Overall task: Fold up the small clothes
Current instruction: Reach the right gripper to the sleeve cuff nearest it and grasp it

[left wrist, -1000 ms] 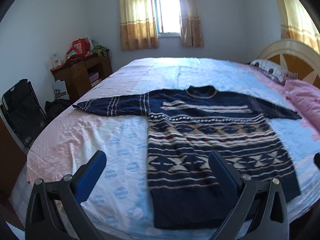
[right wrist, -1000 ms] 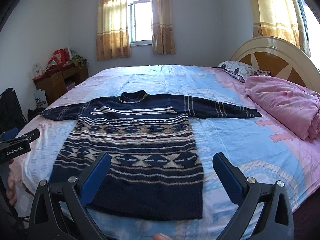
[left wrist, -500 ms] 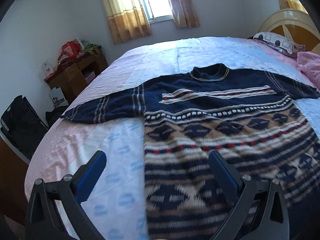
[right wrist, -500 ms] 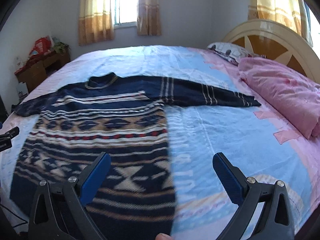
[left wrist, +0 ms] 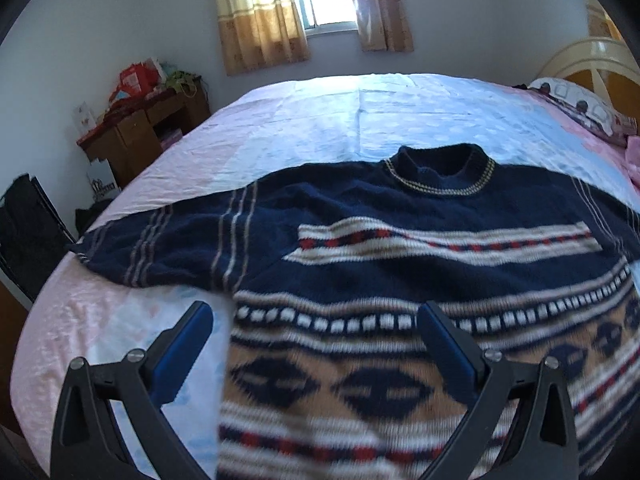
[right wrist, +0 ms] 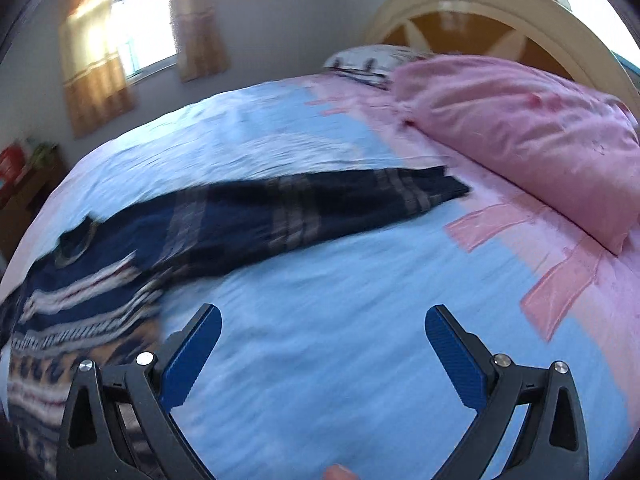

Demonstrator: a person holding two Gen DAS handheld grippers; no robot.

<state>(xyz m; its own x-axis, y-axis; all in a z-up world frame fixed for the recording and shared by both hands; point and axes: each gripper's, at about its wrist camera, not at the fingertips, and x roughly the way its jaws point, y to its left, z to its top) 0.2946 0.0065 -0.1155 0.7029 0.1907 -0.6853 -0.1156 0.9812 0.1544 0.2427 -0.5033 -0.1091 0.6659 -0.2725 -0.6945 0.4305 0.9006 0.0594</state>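
Hovering low over the bed, the left tool (left wrist: 316,344) has its blue pads spread wide and grips nothing; one pad sits over the bare bedsheet (left wrist: 132,320) and the other over the patterned body of the knitted sweater (left wrist: 400,280), so the garment's side edge runs up between them. Just ahead and to the left of this tool, the left sleeve (left wrist: 168,244) stretches sideways toward the bed's edge, its long axis crossing the tool's line of sight. Beyond it lies the round collar (left wrist: 440,176), pointing away toward the window.

The right tool (right wrist: 322,346) is likewise fully open and empty, above plain blue bedsheet (right wrist: 360,280) with no cloth under it. From here the sweater (right wrist: 120,252) lies ahead and to the left, and its right sleeve (right wrist: 340,204) reaches out across the bed, the cuff ending near a pink quilt (right wrist: 520,132) that lies farther off by the headboard (right wrist: 500,20). This view is blurred, so fine detail is uncertain.

Judging from the layout, each sleeve belongs to the tool on its own side. The left tool is nearer its sleeve; the right one must travel forward to reach the cuff.
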